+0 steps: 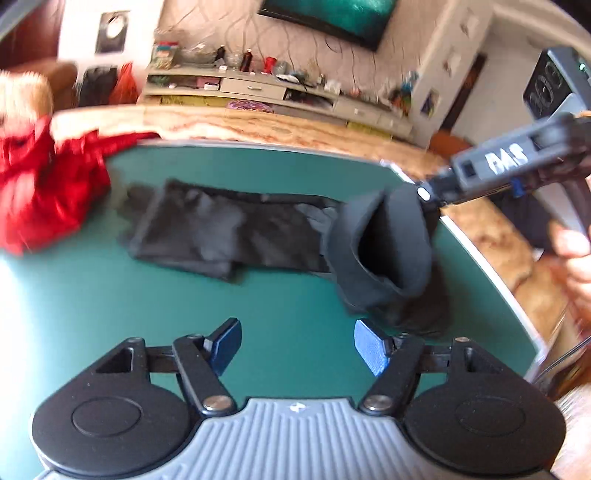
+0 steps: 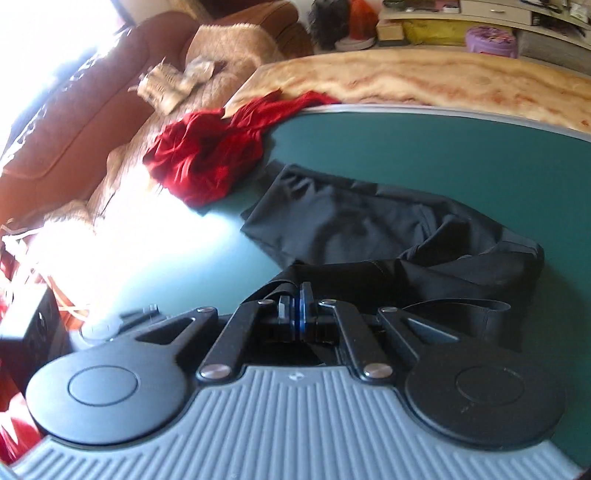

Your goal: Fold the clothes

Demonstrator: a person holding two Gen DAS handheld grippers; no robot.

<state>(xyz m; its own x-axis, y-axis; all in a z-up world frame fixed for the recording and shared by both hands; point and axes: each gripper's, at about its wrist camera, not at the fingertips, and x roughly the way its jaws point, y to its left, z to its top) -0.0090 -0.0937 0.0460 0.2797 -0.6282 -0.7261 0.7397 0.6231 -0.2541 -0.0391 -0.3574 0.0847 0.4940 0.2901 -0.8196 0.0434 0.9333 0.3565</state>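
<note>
Garment [image 2: 369, 221] hem between right fingers [image 2: 306, 302]

A green table [image 1: 110, 302] with a pale metal rim stands against a marbled tan counter [image 1: 258, 125]. Behind the counter a long low cabinet [image 1: 251, 86] with drawers carries a clutter of bottles and small items, a purple round stool [image 2: 489, 38] stands on the floor before it, and a dark-framed teal picture [image 1: 332, 18] hangs on the wall above. A brown sofa [image 2: 74, 122] draped with a beige throw [image 2: 221, 55] sits off the table's end.
</note>
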